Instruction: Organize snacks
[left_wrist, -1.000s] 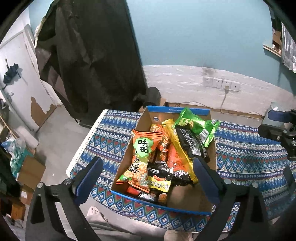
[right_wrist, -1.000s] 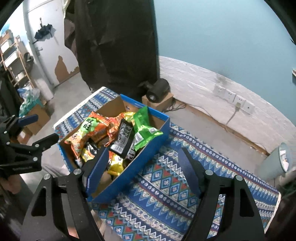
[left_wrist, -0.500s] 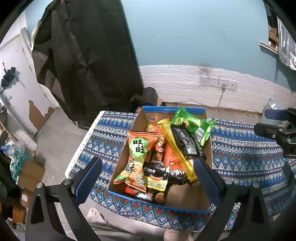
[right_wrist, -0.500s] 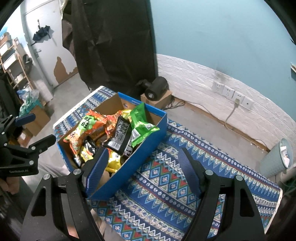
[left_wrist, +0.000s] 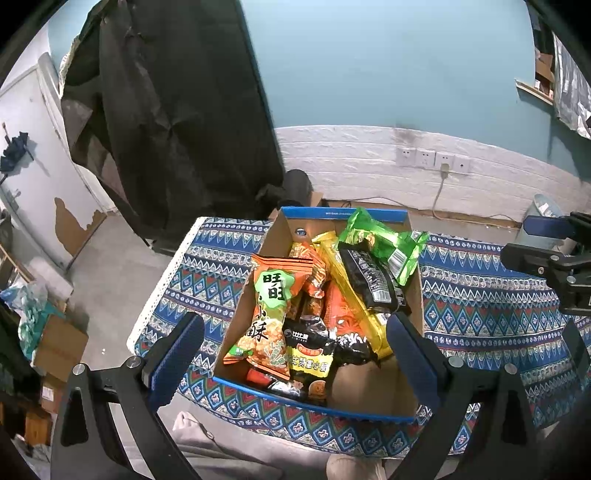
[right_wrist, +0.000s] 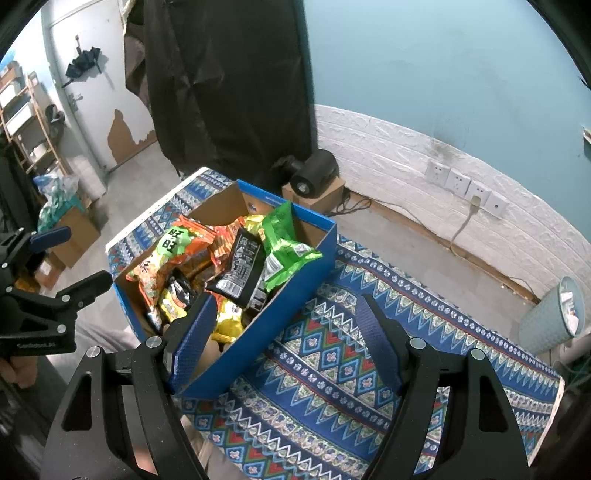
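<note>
A blue cardboard box (left_wrist: 343, 215) (right_wrist: 303, 266) stands on a patterned blue cloth (left_wrist: 480, 295) (right_wrist: 332, 362). It holds several snack bags: an orange bag (left_wrist: 273, 310) (right_wrist: 166, 254), a green bag (left_wrist: 380, 240) (right_wrist: 286, 243), a black bag (left_wrist: 369, 277) (right_wrist: 240, 269) and a yellow pack (left_wrist: 354, 295). My left gripper (left_wrist: 293, 349) is open and empty, hovering above the box's near end. My right gripper (right_wrist: 284, 332) is open and empty, above the box's right wall and the cloth. Each gripper also shows in the other view: the right one (left_wrist: 546, 254) and the left one (right_wrist: 55, 273).
A dark curtain (left_wrist: 177, 122) hangs behind the table. A black device on a small carton (right_wrist: 314, 177) sits on the floor by the white brick wall with sockets (left_wrist: 432, 160). A pale bin (right_wrist: 554, 314) stands at the right. Cartons and bags (left_wrist: 40, 332) lie at the left.
Both grippers have drawn back and up a little from the box, so it looks slightly smaller and farther. Both stay open. The snacks have not moved.
</note>
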